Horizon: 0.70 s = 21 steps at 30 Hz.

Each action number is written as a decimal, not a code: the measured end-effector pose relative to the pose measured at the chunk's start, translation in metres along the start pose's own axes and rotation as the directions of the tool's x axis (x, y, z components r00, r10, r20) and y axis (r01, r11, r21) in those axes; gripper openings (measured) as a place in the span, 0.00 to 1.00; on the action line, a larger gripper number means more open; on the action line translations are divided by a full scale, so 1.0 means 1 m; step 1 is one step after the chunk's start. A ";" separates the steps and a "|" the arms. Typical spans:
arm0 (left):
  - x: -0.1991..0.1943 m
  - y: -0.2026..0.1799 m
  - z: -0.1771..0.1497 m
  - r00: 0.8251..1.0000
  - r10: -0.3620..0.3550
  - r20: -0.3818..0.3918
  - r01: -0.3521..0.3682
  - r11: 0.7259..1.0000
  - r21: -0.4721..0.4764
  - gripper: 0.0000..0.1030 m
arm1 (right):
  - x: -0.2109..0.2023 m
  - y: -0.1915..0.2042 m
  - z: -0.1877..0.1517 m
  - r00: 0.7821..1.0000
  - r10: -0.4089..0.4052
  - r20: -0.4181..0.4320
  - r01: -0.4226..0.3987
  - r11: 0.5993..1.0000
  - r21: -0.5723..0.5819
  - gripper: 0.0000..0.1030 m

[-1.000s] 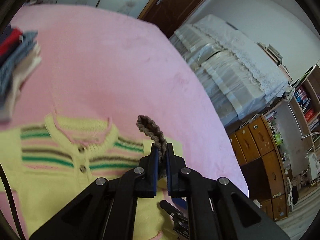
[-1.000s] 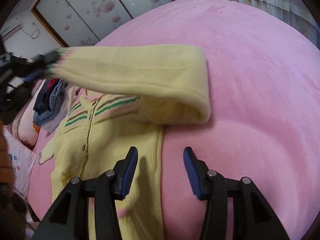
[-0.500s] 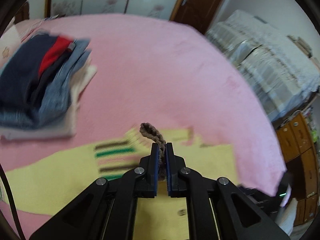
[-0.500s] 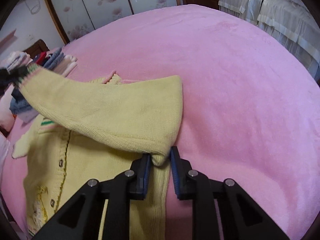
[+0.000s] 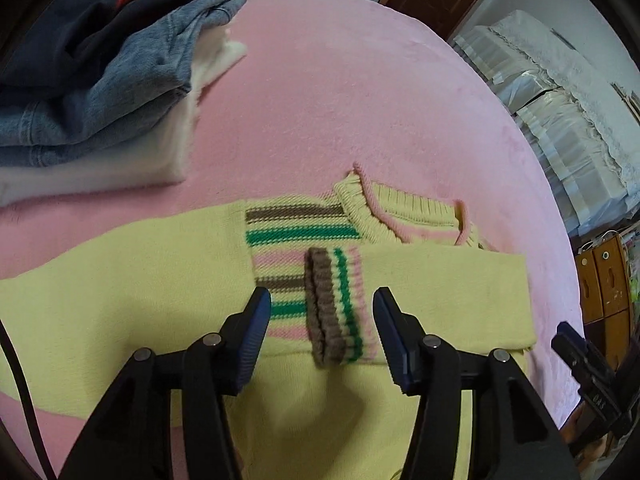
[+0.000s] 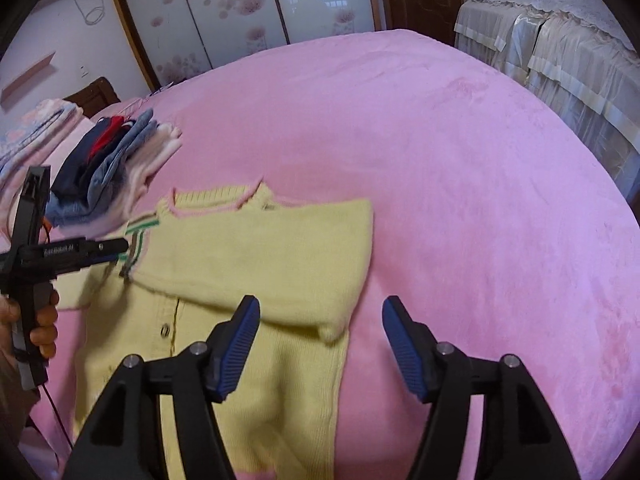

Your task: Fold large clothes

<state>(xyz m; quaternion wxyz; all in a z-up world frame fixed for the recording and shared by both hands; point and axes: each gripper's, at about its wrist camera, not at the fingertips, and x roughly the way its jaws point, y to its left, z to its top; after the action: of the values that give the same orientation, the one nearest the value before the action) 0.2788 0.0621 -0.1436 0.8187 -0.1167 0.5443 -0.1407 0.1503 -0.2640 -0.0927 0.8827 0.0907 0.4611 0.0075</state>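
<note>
A yellow knit cardigan (image 5: 120, 288) with striped chest bands and a pink-edged collar lies flat on the pink bed. One sleeve (image 5: 440, 300) is folded across the chest, its brown, green and pink striped cuff (image 5: 336, 308) lying between the fingers of my left gripper (image 5: 320, 332), which is open and just above it. In the right wrist view the folded sleeve (image 6: 256, 252) lies across the cardigan (image 6: 260, 380). My right gripper (image 6: 320, 344) is open over the sleeve's fold at the shoulder. The left gripper (image 6: 80, 250) shows at the cuff.
A stack of folded clothes (image 5: 88, 72), denim, navy and red on white, sits on the pink bedspread (image 5: 360, 100) beyond the collar; it also shows in the right wrist view (image 6: 108, 160). A lace-covered bed (image 6: 560, 52) and a wooden cabinet (image 5: 604, 280) stand past the bed's edge.
The left gripper carried the cuff across the chest, laid it down and opened. The right gripper, pinching the sleeve fold half a second ago, has opened and let go.
</note>
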 end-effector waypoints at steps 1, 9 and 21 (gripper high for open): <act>0.002 -0.003 0.002 1.000 0.007 0.000 -0.007 1.000 0.003 0.50 | 0.004 -0.001 0.006 1.000 -0.011 0.007 0.011 1.000 0.008 0.62; 0.027 -0.022 0.015 0.996 0.094 0.007 -0.094 0.994 0.050 0.08 | 0.084 -0.024 0.037 0.991 -0.095 -0.096 0.101 0.993 0.056 0.45; 0.001 -0.030 0.012 0.981 0.174 0.085 -0.178 0.983 0.038 0.45 | 0.046 -0.005 0.029 0.995 -0.101 -0.001 0.101 0.994 0.045 0.18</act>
<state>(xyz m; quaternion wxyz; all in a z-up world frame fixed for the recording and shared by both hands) 0.2871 0.0338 -0.1293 0.8519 -0.0550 0.5153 -0.0752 0.1997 -0.2689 -0.1151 0.8800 0.0872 0.4645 -0.0478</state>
